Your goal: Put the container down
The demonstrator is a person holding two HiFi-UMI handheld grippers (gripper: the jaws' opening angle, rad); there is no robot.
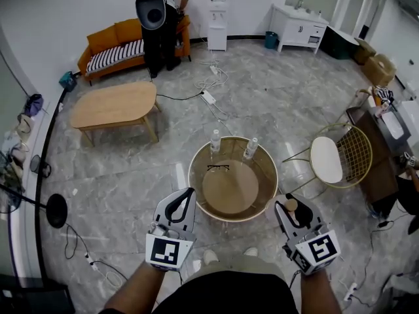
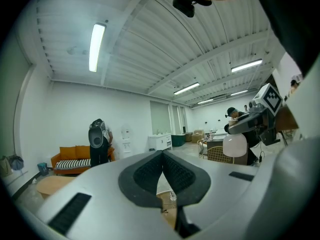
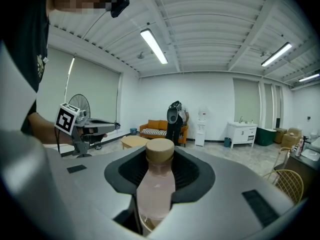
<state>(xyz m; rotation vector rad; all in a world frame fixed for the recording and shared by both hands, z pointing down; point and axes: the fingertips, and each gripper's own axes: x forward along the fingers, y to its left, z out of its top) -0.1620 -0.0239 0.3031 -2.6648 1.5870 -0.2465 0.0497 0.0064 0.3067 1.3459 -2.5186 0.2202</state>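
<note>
A round table (image 1: 229, 191) with a gold rim and a brown top stands on a grey marble floor (image 1: 275, 103). On its far side stand two clear bottles (image 1: 215, 140), and a pair of spectacles (image 1: 218, 168) lies just inside them; the nearer half of the top is bare.

The right claw (image 1: 292, 209) (image 3: 160, 156) hangs just off the table's near right rim, pinching a tan-capped bottle (image 1: 291, 205) (image 3: 156, 186) by its neck and shoulder, cap upward. The bottle holds what looks like a pale liquid. Its base is hidden, so I cannot tell whether it touches anything.

The left claw (image 1: 187, 198) (image 2: 162, 156) sits off the near left rim, jaws pressed together on nothing.

A gold wire chair (image 1: 340, 156) with a white seat stands just beside the table's right edge, and a dark desk (image 1: 376, 156) is near behind it. Cables (image 1: 213, 97) trail over the floor beyond the far rim. To the left, well apart, is an oval wooden coffee table (image 1: 112, 104), with wide floor between. Against the far wall are an orange sofa (image 1: 118, 41), a standing person (image 1: 157, 18), a water dispenser (image 1: 217, 18) and a white cabinet (image 1: 298, 26).
</note>
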